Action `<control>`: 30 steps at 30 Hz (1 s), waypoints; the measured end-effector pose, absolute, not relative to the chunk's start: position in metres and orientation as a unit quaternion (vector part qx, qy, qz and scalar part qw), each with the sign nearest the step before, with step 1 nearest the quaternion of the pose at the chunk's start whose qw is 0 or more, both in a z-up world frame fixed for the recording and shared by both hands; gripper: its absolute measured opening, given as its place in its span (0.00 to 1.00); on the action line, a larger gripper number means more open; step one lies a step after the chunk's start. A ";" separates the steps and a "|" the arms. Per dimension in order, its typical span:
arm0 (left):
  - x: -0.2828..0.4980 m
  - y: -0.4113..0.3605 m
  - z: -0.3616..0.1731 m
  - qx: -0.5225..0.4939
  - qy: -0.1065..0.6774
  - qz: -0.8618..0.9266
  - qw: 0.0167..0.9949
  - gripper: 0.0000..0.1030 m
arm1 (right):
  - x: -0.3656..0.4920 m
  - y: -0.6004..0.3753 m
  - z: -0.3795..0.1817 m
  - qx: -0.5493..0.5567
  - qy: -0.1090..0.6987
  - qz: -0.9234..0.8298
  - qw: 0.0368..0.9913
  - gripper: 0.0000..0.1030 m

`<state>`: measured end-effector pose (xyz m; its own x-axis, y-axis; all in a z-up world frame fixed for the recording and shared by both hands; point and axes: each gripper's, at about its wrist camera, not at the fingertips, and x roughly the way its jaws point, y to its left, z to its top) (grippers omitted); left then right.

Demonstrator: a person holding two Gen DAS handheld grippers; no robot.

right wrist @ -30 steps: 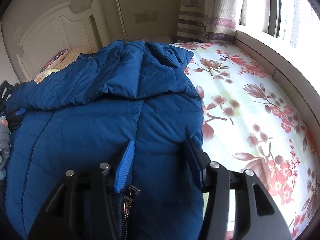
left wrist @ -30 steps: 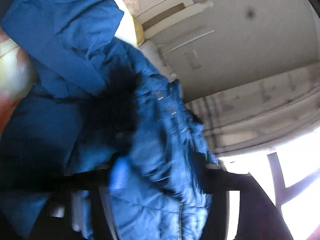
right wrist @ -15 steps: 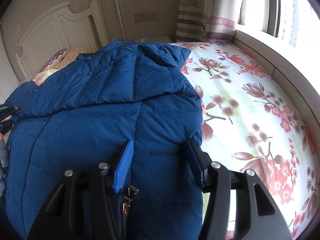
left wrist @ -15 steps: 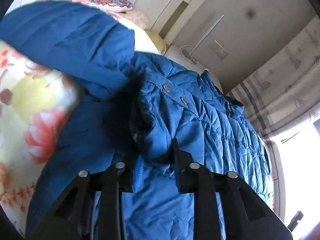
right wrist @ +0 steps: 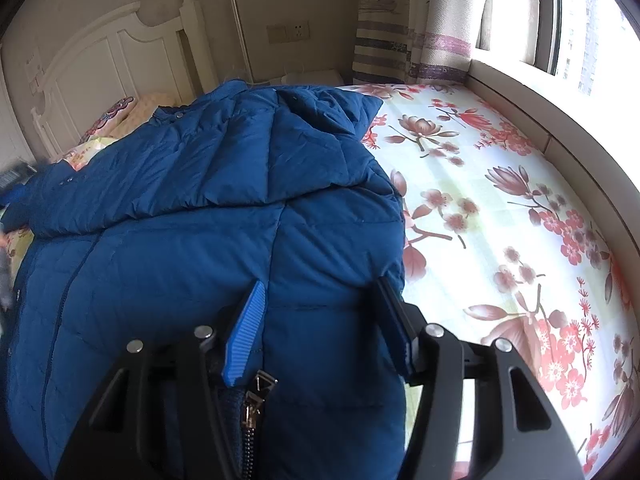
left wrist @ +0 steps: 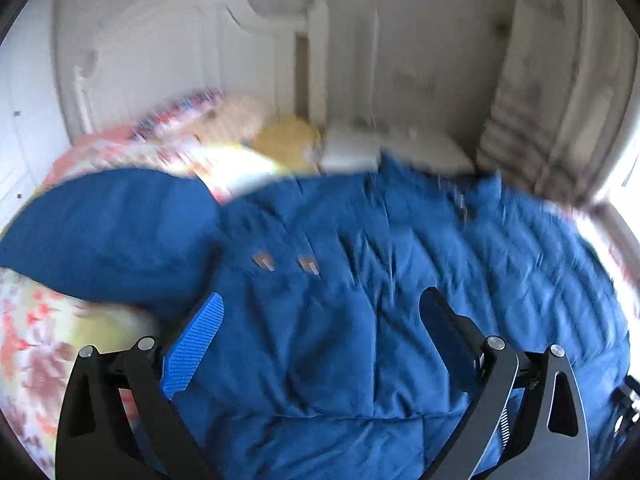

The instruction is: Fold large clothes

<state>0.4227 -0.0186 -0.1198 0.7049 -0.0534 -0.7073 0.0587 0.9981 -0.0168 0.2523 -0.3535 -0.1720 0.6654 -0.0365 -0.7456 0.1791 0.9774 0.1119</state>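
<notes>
A large blue padded jacket (left wrist: 360, 280) lies spread on the bed, its top part folded down over the body (right wrist: 200, 200). One sleeve (left wrist: 112, 232) sticks out to the left. My left gripper (left wrist: 322, 298) hovers over the jacket near its snap buttons; its jaws are opening wide and the pads touch no fabric. My right gripper (right wrist: 320, 284) is at the jacket's hem beside the zipper (right wrist: 250, 412). A thick bunch of the padded fabric sits between its pads, which press on it while the jaws ease slightly apart.
The bed has a floral sheet (right wrist: 500, 220), bare to the right of the jacket. A white headboard (right wrist: 100, 68) and pillows (left wrist: 192, 120) are at the far end. A striped curtain (right wrist: 400, 20) and a window ledge (right wrist: 540, 100) run along the right side.
My left gripper has let go of the jacket's collar fold, opened wide, rolled upright and drawn back. The folded top has settled flatter. The right gripper has stayed put.
</notes>
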 end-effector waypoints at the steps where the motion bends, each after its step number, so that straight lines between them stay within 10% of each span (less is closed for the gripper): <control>1: 0.422 -0.015 -0.130 0.008 0.394 -0.033 0.918 0.92 | 0.252 -0.354 -0.172 0.089 0.404 -0.058 0.908 0.55; 30: 0.425 -0.020 -0.151 0.017 0.428 -0.045 0.902 0.95 | 0.440 -0.324 -0.106 0.011 0.396 -0.058 0.916 0.72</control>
